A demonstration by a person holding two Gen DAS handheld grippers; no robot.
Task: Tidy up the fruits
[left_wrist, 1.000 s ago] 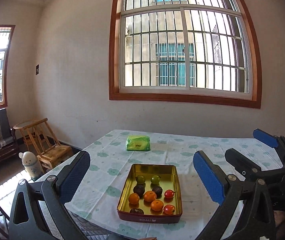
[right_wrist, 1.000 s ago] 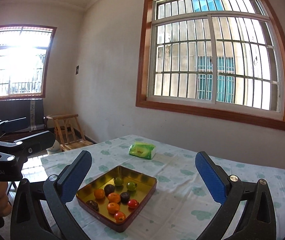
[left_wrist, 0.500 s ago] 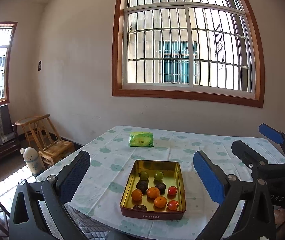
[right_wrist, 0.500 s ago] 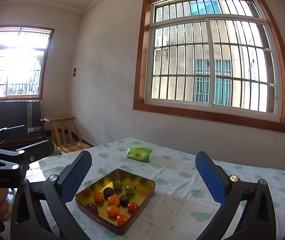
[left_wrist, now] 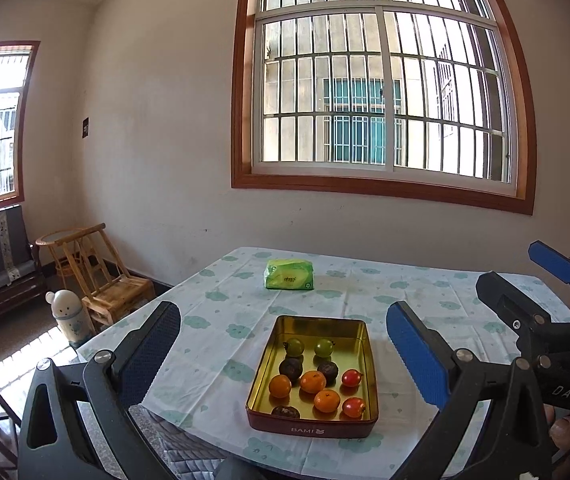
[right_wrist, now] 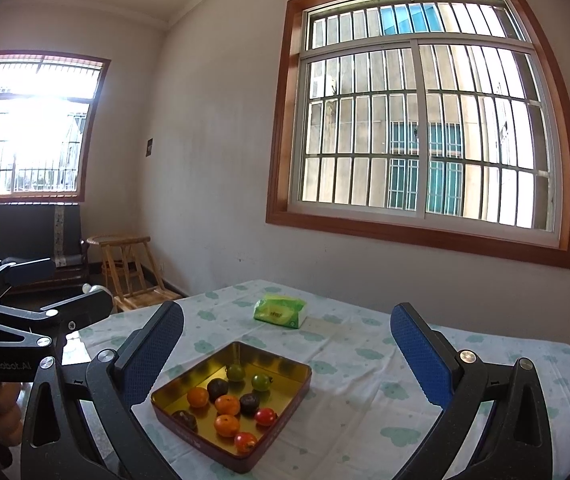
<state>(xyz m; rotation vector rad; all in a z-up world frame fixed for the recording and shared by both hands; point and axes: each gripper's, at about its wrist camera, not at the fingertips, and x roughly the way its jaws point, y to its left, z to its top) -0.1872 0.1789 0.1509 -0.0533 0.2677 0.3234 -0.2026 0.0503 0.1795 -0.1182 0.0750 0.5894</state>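
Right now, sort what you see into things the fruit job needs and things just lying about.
Belongs to the job:
- gold tin
- two green fruits
- three dark fruits
- three orange fruits
- two red fruits
- left hand-held gripper, open
- right hand-held gripper, open

Just lying about:
- green tissue pack
- wooden chair
- white bin

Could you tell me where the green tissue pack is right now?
In both wrist views the green tissue pack lies on the tablecloth beyond the tin's far end, toward the window wall.
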